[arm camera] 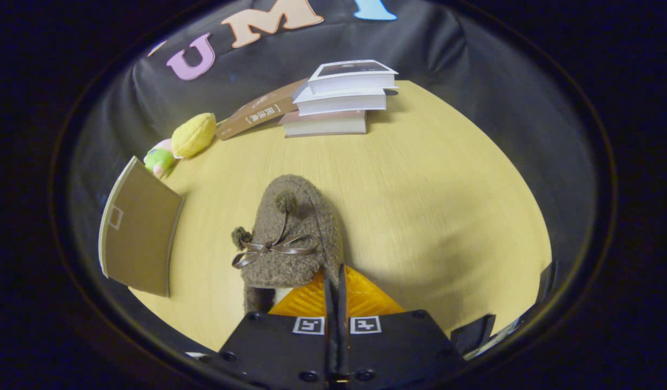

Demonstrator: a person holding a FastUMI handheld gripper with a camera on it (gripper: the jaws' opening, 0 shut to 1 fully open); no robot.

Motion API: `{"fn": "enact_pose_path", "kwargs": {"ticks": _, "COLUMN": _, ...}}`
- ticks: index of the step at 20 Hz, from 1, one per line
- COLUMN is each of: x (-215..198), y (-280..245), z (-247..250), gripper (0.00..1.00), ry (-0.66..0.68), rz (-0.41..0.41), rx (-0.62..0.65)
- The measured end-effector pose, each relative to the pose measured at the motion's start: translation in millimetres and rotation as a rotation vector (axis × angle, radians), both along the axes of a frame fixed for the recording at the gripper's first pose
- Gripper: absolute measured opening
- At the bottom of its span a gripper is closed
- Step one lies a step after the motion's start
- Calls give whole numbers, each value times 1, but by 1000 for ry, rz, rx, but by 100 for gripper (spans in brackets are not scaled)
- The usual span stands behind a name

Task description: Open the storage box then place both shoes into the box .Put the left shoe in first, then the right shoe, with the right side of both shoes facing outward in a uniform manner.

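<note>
Light wooden table [420,179], grain running near to far; a fuzzy brown shoe [290,238] with a ribbon bow lies on it just ahead of the gripper [336,281], whose fingers are pressed together at the shoe's near edge, what lies between them not discernible; a brown box panel [138,233] stands at the left; beyond it a yellow plush toy [193,134]; at the far side three stacked books [341,100], a brown book [260,110] leaning against them.

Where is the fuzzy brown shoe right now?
In the gripper view, the fuzzy brown shoe sits on the wooden table, just ahead of the tool, whose fingers are closed together at its heel. The brown box stands beside it.
</note>
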State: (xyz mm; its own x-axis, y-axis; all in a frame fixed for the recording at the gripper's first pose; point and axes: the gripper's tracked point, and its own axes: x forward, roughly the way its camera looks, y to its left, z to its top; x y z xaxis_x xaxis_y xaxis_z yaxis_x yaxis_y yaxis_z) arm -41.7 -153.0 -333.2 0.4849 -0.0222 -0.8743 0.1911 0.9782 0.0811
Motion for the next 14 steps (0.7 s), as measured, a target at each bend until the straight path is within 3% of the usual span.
{"fn": "enact_pose_path", "kwargs": {"ticks": 6, "x": 0, "y": 23, "z": 26, "gripper": 4, "ry": -12, "rz": -84, "rx": 84}}
{"fn": "enact_pose_path", "kwargs": {"ticks": 14, "x": 11, "y": 75, "z": 70, "gripper": 4, "ry": -45, "rz": -109, "rx": 109}}
